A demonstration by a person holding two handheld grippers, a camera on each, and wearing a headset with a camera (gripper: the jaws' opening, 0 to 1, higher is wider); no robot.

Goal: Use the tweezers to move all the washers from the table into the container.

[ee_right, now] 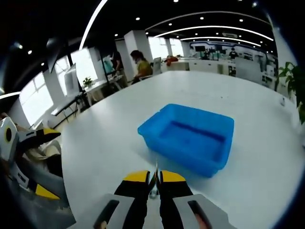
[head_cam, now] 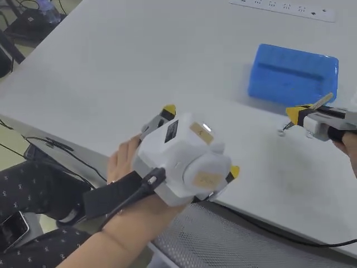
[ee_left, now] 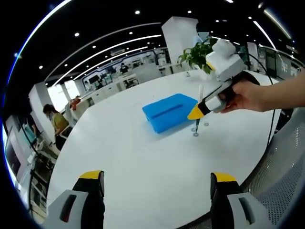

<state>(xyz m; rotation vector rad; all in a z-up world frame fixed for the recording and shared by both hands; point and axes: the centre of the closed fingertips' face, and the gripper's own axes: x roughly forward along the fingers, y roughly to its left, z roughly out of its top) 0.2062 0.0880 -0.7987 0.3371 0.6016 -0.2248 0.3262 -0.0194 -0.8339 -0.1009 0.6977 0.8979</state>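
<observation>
Left gripper view: two washers (ee_left: 195, 135) flat on table (ee_left: 143, 162), just beside container (ee_left: 164, 122). Thin, light, hard, probably slippery; best nipped across the ring. Right gripper (ee_right: 156, 175) pinching tweezers (head_cam: 323, 101); left gripper (ee_left: 157, 179) spread, empty.

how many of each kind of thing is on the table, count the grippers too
container: 1
washers: 2 in sight
tweezers: 1
power strip: 1
grippers: 2 (left gripper open, right gripper shut on the tweezers)
total: 7
</observation>
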